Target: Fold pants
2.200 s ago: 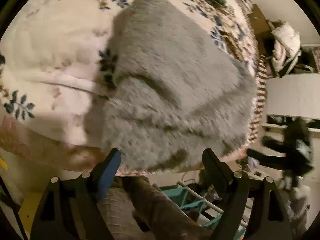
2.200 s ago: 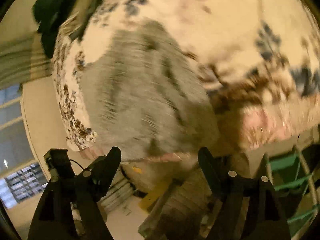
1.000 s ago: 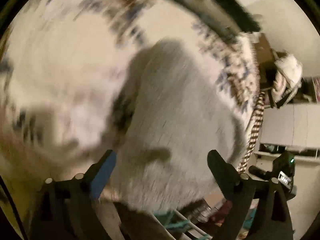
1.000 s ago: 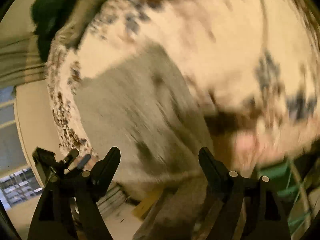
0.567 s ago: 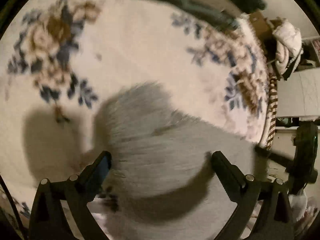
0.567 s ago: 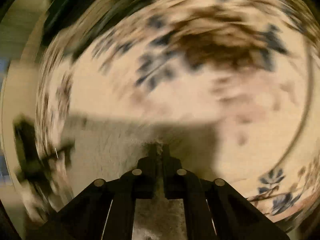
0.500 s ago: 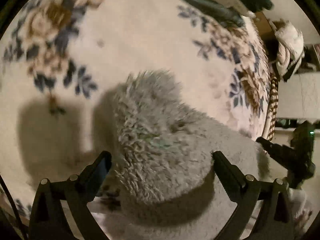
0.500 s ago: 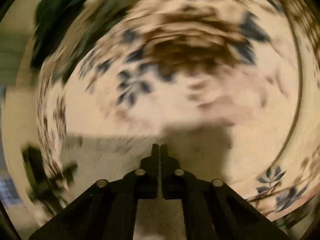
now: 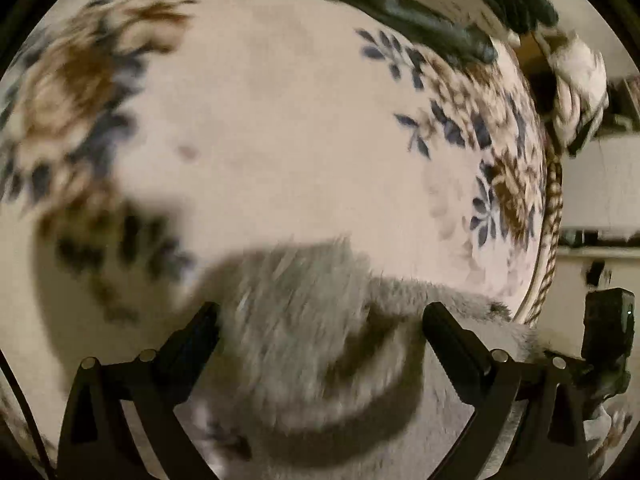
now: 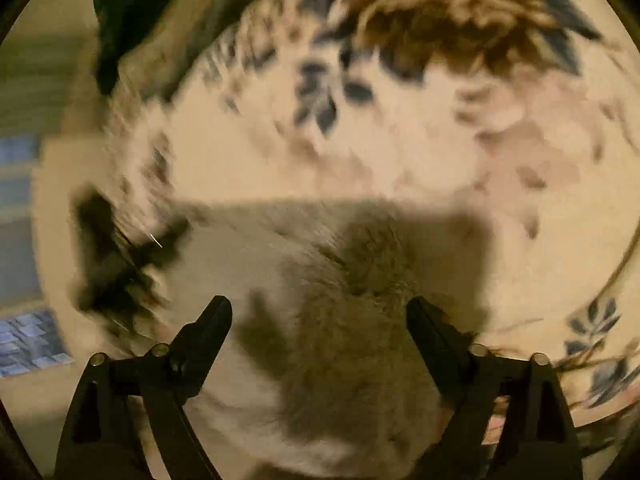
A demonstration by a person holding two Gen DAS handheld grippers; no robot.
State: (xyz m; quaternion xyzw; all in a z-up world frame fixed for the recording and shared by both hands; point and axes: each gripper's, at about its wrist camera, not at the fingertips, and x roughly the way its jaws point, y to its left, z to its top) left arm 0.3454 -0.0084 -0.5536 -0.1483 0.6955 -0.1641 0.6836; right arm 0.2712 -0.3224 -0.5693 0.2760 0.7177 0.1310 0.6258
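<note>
Left tool (image 9: pixel 320 320) points steeply down with its jaws spread wide, and the fuzzy grey fleece pants (image 9: pixel 320 360) bulge up between them, filling the view from six o'clock to the centre; whether the pads touch the pile is lost in the blur. The pants lie on a cream bedspread with blue and brown flower print (image 9: pixel 304 140), which fills everything above, a blurred flower cluster at nine o'clock and leaf sprigs at two. A dark green cloth (image 9: pixel 400 4) lies along the bedspread's far edge at twelve to one o'clock.

On the other side, the right tool (image 10: pixel 318 320) has its jaws opening, nothing pinched. The same grey pants (image 10: pixel 340 360) sit between and under the two fingers, from centre to six o'clock, with the tool's shadow across them. The bedspread (image 10: pixel 400 140) runs from twelve round to four o'clock. The frame is heavily smeared at nine o'clock.
</note>
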